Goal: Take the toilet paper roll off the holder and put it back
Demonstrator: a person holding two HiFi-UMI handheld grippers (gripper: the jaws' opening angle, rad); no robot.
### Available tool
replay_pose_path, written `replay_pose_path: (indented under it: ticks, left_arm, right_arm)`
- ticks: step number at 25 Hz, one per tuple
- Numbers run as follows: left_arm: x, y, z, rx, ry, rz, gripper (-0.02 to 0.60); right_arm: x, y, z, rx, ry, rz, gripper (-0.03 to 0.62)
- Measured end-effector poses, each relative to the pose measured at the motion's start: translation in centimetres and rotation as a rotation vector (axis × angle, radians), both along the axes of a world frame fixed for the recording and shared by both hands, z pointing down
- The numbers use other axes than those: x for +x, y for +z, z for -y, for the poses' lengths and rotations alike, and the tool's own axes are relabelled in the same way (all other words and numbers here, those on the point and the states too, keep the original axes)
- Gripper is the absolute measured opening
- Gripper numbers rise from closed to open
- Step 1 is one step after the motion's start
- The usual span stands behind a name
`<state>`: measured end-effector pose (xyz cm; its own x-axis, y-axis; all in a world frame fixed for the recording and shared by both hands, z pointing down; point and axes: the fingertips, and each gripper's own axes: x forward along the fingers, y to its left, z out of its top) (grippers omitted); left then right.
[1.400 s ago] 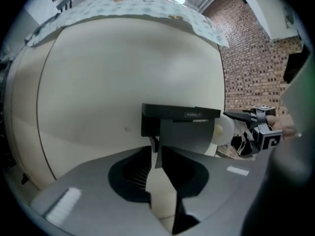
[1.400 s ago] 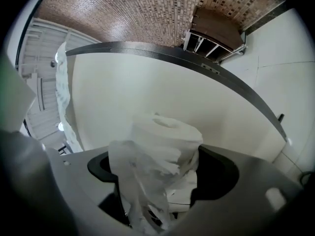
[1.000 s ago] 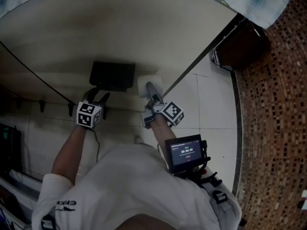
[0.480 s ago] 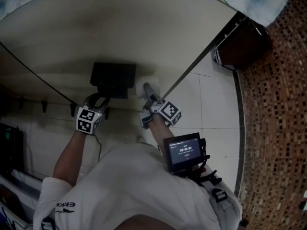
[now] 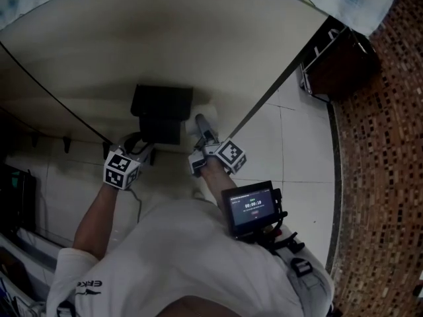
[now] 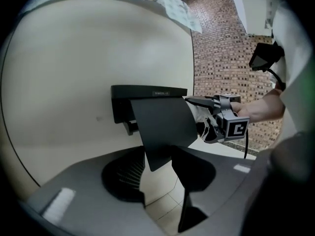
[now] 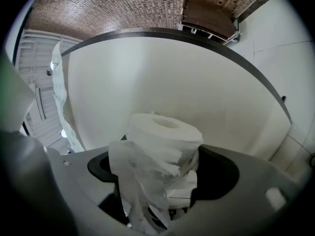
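The right gripper (image 7: 165, 170) is clamped on the white toilet paper roll (image 7: 166, 139), off the black wall holder (image 6: 147, 91) and just beside its right end. A ragged, torn loose sheet hangs down the roll's front. The left gripper (image 6: 160, 170) sits under the holder, jaws opening around its raised flap (image 6: 165, 127).

The toilet paper roll (image 7: 165, 136) is soft white paper, ragged at its loose end. The holder (image 6: 147, 91) looks matt black, possibly metal. The wall (image 6: 88, 58) is smooth, matt cream; the floor tiles (image 5: 291, 137) are faintly glossy.
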<state>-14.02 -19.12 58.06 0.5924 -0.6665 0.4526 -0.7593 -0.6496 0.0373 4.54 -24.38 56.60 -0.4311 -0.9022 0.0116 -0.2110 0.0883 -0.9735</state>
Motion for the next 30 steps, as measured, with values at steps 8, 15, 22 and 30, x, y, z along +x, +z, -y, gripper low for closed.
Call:
replay_pose_path:
  ticks: [8,15,22,30]
  left_arm:
    - [0.3,-0.9,-1.0,-0.004,0.027,-0.006,0.174]
    - [0.1,-1.2,-1.4,0.006,0.019,-0.003,0.175]
    - [-0.1,-1.5,-1.9,0.017,0.015,0.002,0.172]
    - [-0.2,-1.4,-2.5,0.03,0.009,0.018,0.172]
  right_arm:
    - [-0.8,0.3,0.4,0.014,-0.022,-0.003,0.431]
    - [-3.2,0.6,-0.2,0.031,-0.098,-0.03,0.426]
    - [-5.2,1.2,-0.4,0.058,-0.245,-0.048,0.42]
    - [-7.5,1.4,-0.8,0.097,-0.438,-0.036,0.417]
